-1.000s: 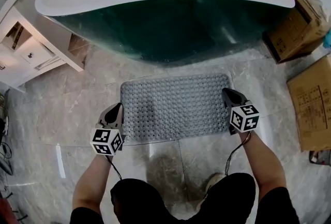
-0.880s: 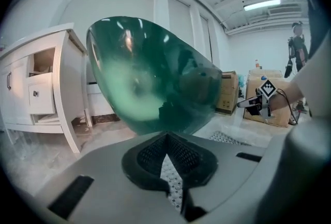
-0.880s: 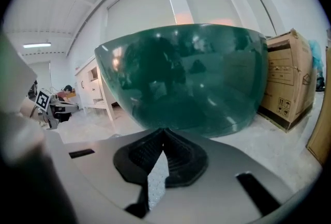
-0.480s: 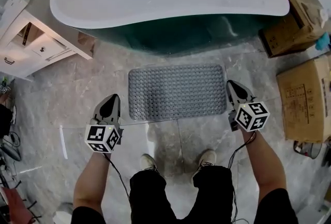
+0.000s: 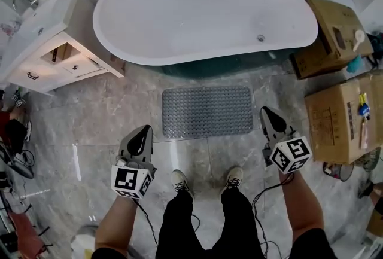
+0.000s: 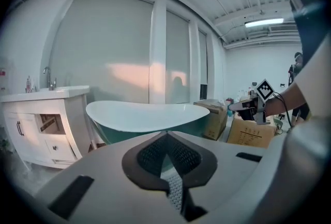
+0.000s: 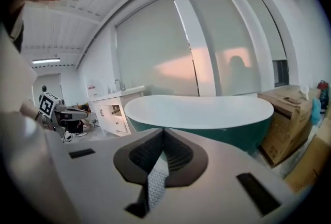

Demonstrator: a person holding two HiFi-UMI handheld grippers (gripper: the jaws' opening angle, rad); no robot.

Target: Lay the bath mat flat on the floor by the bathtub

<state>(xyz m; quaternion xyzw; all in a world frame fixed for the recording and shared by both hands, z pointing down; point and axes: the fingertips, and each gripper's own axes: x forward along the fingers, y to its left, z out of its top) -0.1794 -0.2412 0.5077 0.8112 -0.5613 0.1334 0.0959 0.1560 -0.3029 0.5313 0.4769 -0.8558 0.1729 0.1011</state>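
The grey, bumpy bath mat [image 5: 207,111] lies flat on the marble floor, directly in front of the white, green-sided bathtub [image 5: 203,12]. Both grippers hang in the air well above the floor and hold nothing. My left gripper [image 5: 142,132] is near the mat's left front corner with its jaws together. My right gripper [image 5: 267,113] is off the mat's right edge, also shut. In the left gripper view the jaws [image 6: 166,134] meet in front of the bathtub [image 6: 145,114]. The right gripper view shows the same jaw stance [image 7: 164,130] before the tub [image 7: 201,112].
A white vanity cabinet [image 5: 54,42] with open drawers stands left of the tub. Cardboard boxes [image 5: 335,30] [image 5: 341,120] line the right side. The person's feet [image 5: 179,183] stand on the floor just behind the mat. Cables trail from both grippers.
The person has stood up, so the view has pulled back. Both grippers have lifted from the mat's two short edges and come away; the mat stays flat.
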